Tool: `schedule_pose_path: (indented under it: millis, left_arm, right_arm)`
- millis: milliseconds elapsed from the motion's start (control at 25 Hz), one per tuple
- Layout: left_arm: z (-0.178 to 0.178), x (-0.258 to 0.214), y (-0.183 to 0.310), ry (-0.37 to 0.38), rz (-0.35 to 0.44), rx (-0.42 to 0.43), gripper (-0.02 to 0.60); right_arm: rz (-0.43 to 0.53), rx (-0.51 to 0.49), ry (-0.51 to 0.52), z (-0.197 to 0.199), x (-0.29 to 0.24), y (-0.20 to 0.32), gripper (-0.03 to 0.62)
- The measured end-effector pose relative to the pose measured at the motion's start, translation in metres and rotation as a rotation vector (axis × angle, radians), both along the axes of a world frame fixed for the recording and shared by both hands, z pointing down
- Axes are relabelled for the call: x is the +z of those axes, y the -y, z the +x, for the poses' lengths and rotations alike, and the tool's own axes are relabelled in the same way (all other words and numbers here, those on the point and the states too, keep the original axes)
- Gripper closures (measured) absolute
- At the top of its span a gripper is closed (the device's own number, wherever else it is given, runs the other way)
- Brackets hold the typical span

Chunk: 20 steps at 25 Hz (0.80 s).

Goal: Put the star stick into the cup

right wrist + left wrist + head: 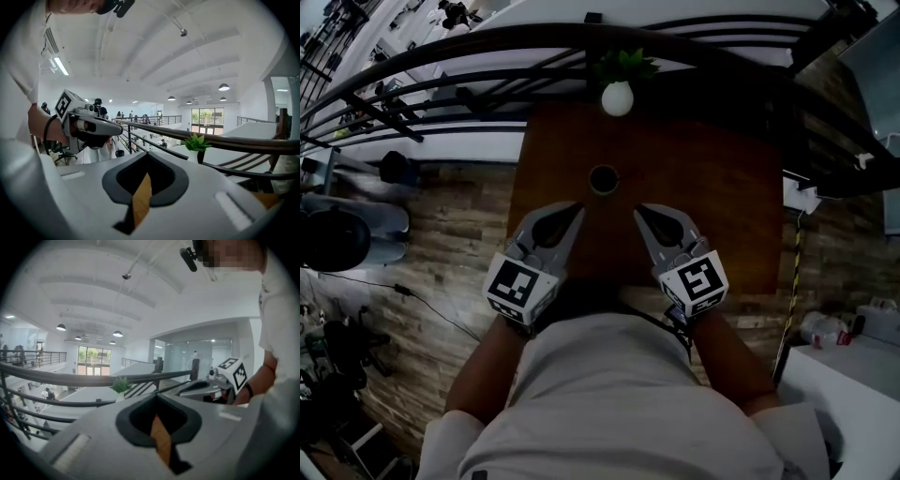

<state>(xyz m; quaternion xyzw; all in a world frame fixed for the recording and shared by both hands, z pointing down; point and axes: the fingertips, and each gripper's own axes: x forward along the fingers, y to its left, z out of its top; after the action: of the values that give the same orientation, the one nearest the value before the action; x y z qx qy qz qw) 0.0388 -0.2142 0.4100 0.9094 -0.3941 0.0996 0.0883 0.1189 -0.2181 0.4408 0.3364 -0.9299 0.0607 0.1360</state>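
While left tongs (577, 206) and right tongs (638, 208) hung pressed together, empty, above desk (722, 187), I found star stick in no view. Just ahead stood cup (603, 178). Risk, as I judged: blind search, tongs clipping cup, tipping it.

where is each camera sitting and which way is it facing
Head view: on the person's head, looking steeply down at the table, cup and potted plant; shows left gripper, right gripper, forearms and shirt.
Left gripper view: rides the left gripper, looking along its shut jaws toward the railing; shows the person's arm.
Right gripper view: rides the right gripper, looking along its shut jaws at the same railing; shows the person's arm.
Shared: both gripper views catch the potted plant, and each sees the other gripper.
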Motion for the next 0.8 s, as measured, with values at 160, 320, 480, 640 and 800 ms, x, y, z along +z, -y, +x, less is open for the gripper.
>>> schedule_pose_path:
  millis: [160, 320, 480, 640, 800]
  left_arm:
    - [-0.012, 0.005, -0.013, 0.001, 0.001, 0.009, 0.578]
    - [-0.022, 0.010, -0.026, -0.008, -0.012, 0.034, 0.578]
    - [-0.053, 0.007, -0.043, -0.012, -0.014, 0.040, 0.578]
    - [-0.088, -0.002, -0.068, -0.026, -0.011, 0.041, 0.578]
    - [-0.105, -0.010, -0.094, -0.040, 0.009, 0.056, 0.578]
  right_arm:
    - [-0.002, 0.011, 0.001, -0.011, 0.004, -0.012, 0.586]
    - [0.001, 0.036, -0.013, -0.020, 0.007, -0.017, 0.586]
    - [0.008, 0.048, -0.019, -0.044, 0.000, -0.028, 0.586]
    - [0.023, 0.074, -0.020, -0.071, -0.010, -0.045, 0.586]
    - [0.041, 0.106, -0.002, -0.085, -0.023, -0.070, 0.586]
